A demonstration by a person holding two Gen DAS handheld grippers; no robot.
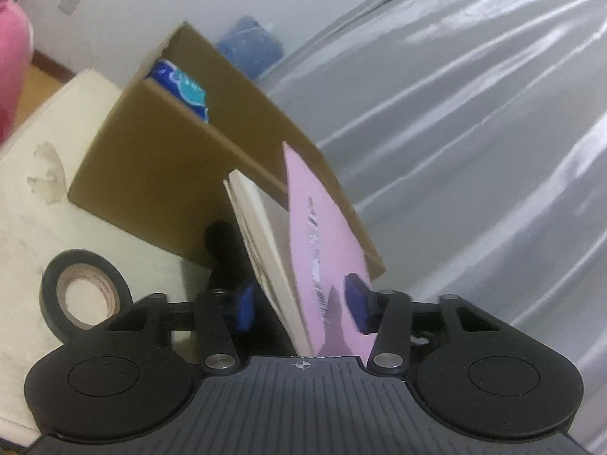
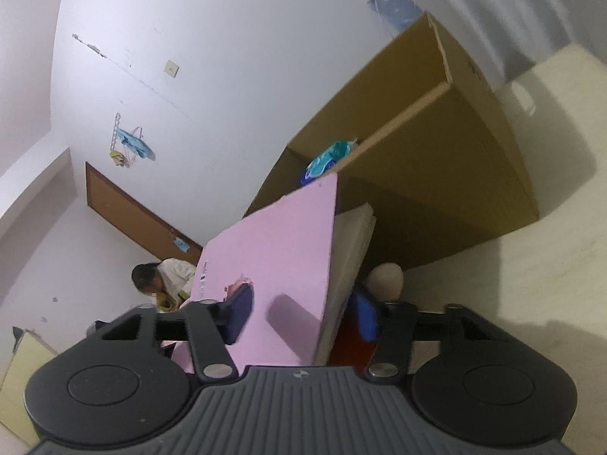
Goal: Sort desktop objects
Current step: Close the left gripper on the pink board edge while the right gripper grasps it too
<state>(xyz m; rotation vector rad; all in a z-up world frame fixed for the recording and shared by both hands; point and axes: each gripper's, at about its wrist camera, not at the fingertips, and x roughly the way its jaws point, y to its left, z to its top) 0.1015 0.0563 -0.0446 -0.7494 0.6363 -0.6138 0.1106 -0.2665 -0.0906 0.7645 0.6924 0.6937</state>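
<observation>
On the left of the left wrist view, a tape roll [image 1: 86, 295] lies flat on the cream surface [image 1: 49, 144], just beside the left gripper [image 1: 303, 305] and not yet sorted. Behind it stands the open box [image 1: 159, 174], its mouth facing up and a blue pack [image 1: 181, 85] already inside; that looks like the collecting point for the task.

In the middle, a pink book [image 1: 322, 235] stands on edge between the left jaws, spine down and pages fanned a little towards the left. The right pad looks pressed against the pink cover. The left pad stands beside the pages, but whether it touches them cannot be made out, so I cannot say for sure that this gripper is clamped on the book. To the right there is only a grey curtain [image 1: 474, 132].

In the right wrist view, the right gripper [image 2: 303, 313] straddles the same book from the other side: its left pad lies against the pink cover [image 2: 273, 250], and its right pad sits beyond the page block, where contact is hidden. The box [image 2: 436, 174] rises right behind the book.

Holding the book upright from both ends probably keeps it closed and slim enough to drop edgewise into the box. A loose grip could let the pages splay and catch on the rim.
</observation>
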